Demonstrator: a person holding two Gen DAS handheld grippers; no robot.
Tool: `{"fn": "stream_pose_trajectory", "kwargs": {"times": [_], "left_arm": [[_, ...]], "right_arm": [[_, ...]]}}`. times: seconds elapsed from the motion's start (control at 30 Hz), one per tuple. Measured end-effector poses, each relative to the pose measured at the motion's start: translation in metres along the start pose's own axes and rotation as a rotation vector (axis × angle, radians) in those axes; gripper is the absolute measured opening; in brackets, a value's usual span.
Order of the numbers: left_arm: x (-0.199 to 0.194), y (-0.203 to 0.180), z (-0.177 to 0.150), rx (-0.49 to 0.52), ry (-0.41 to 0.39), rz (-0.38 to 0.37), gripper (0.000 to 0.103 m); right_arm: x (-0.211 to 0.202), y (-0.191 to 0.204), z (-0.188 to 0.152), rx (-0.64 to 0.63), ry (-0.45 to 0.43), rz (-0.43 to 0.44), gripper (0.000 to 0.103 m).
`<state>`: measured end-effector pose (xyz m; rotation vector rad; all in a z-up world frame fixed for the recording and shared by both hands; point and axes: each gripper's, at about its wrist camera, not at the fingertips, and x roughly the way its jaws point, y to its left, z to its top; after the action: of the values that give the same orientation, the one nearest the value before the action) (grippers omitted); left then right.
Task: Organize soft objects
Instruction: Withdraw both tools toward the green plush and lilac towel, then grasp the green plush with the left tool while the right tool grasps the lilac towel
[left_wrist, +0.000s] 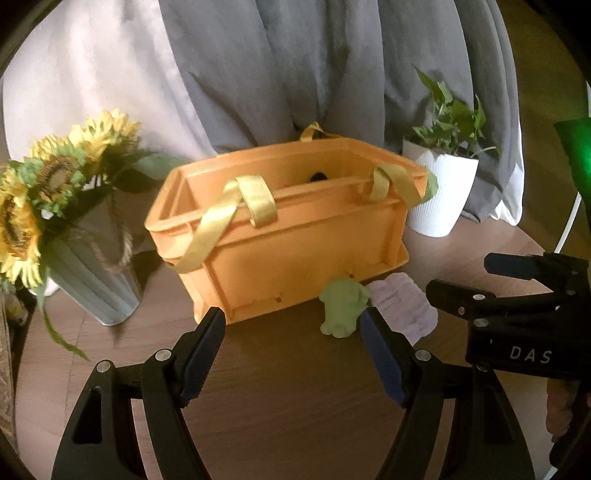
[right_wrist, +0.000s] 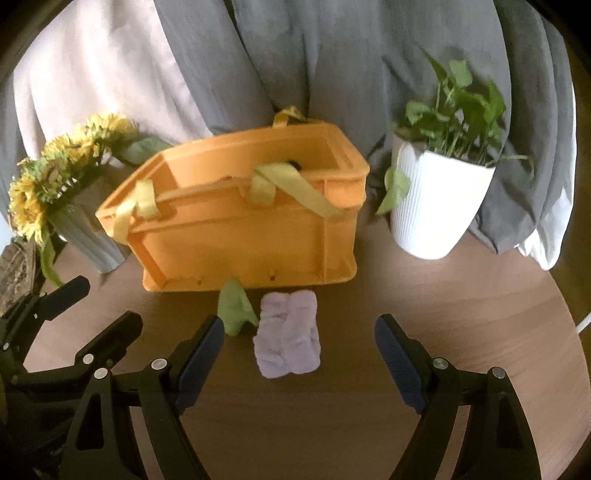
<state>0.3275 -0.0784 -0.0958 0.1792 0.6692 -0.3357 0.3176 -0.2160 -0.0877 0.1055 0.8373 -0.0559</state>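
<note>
Green toy (right_wrist: 235, 312) beside lilac cloth (right_wrist: 288, 334) (touching crate (right_wrist: 236, 236))

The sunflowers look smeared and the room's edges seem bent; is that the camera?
Yes: in the left wrist view the sunflowers are motion-blurred and the corners go dark and curved, typical fisheye; a green glare patch sits at right. In the right wrist view the orange crate bows and the plant is soft.

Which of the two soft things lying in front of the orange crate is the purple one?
The purple one is the flat fluffy cloth, lying right of the green plush toy and straight ahead of the open right claw. The toy is smaller and lumpier.
</note>
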Motion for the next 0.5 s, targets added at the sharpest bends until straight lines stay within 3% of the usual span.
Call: {"fn": "stream_pose_trajectory", "kwargs": {"times": [0.5], "left_arm": [[0.048, -0.011, -0.008, 0.113, 0.039, -0.093, 0.075]], "right_arm": [[0.043, -0.004, -0.005, 0.039, 0.101, 0.024, 0.084]]}}
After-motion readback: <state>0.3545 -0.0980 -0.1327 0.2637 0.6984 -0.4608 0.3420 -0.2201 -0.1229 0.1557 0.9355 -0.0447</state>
